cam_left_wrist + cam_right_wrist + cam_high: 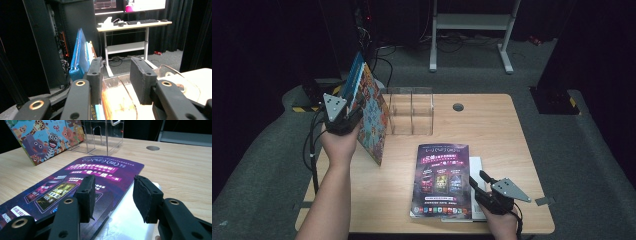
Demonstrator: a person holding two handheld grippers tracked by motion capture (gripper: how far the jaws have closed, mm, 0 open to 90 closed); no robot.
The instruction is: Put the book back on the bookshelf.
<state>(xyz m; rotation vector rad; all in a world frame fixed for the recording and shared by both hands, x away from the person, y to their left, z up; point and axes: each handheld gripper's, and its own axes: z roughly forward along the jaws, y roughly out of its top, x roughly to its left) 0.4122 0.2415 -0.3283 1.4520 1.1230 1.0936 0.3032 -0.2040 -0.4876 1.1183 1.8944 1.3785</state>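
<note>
— Two grippers, two jobs. Where is the left gripper [352, 107]?

— In the upper left of the high view, raised off the table [502, 135] at the near side of a small stand of books. The front one is a picture book [374, 120] with cartoon animals on its cover. It stands on its lower edge and leans to the left of the frame. A blue book [354, 75] rises behind it.

— Does it grip them?

— No. In the left gripper view the jaws of the left gripper [116, 75] stand apart. Between them I see just the clear holder [120, 100] and the floor beyond. The blue book [80, 52] stands to the left of the left-hand pad, outside the gap. Whether it touches that jaw's outer face I cannot tell.

— And the holder?

— The clear holder [409, 110] sits on the table just right of the picture book, in the upper middle of the high view.

— The right gripper [478, 181]?

— It is low in the lower right of the high view, at the right edge of a purple magazine [442, 180] that lies flat on the table. A white booklet [476, 170] lies under the magazine, showing along its right side.

— Closed on it?

— Open too. In the right gripper view the pads of the right gripper [116, 195] hang apart above the purple magazine [95, 172] and the white booklet [130, 220]. The magazine's edge runs through the gap below them, and neither pad presses on it. The picture book [42, 137] shows in the upper left there.
</note>
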